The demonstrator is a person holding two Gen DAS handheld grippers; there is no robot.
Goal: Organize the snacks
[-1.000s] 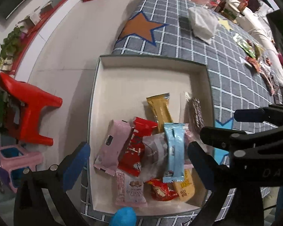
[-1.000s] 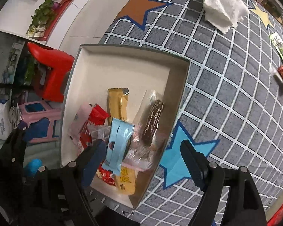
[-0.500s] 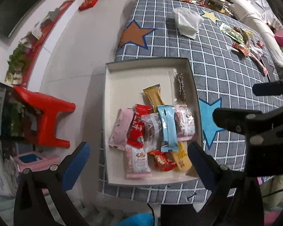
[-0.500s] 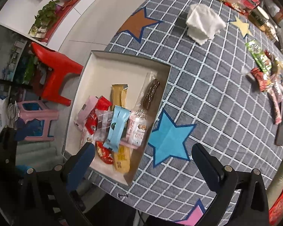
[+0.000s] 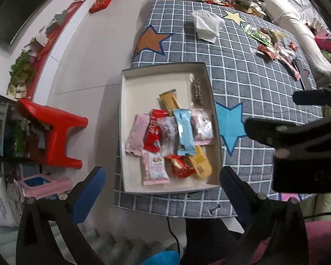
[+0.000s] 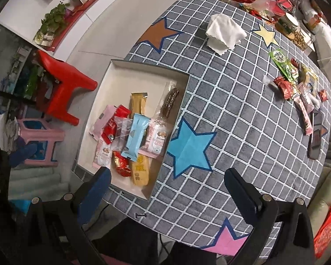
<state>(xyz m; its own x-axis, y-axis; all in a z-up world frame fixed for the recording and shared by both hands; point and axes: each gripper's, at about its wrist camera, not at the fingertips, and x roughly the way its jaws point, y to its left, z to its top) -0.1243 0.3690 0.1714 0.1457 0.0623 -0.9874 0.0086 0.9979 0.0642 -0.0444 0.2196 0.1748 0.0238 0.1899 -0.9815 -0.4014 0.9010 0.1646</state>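
Through the left wrist camera we see our left gripper (image 5: 162, 180) spread wide, its blue-tipped fingers (image 5: 92, 181) holding nothing and touching nothing, raised above the near end of the white box (image 5: 130, 88). The box sits at the near left corner of the grey checked tablecloth (image 5: 253, 84), and its snacks lie heaped in the near half: a light blue packet (image 5: 184, 132) across the top, a pink packet (image 5: 136, 134) at the left, a yellow bar (image 5: 170, 101) further in. Our right gripper (image 5: 298, 130) crosses the right side of this view, above the cloth.

From the right wrist camera, the right gripper (image 6: 167, 176) is likewise wide apart and empty, clear of everything, above the cloth near a blue star (image 6: 189, 145). The box (image 6: 112, 81) lies to its left. More loose snacks (image 6: 295, 84) lie scattered at the cloth's far right, well apart from the box, and a white cloth (image 6: 225, 33) lies at the far side.
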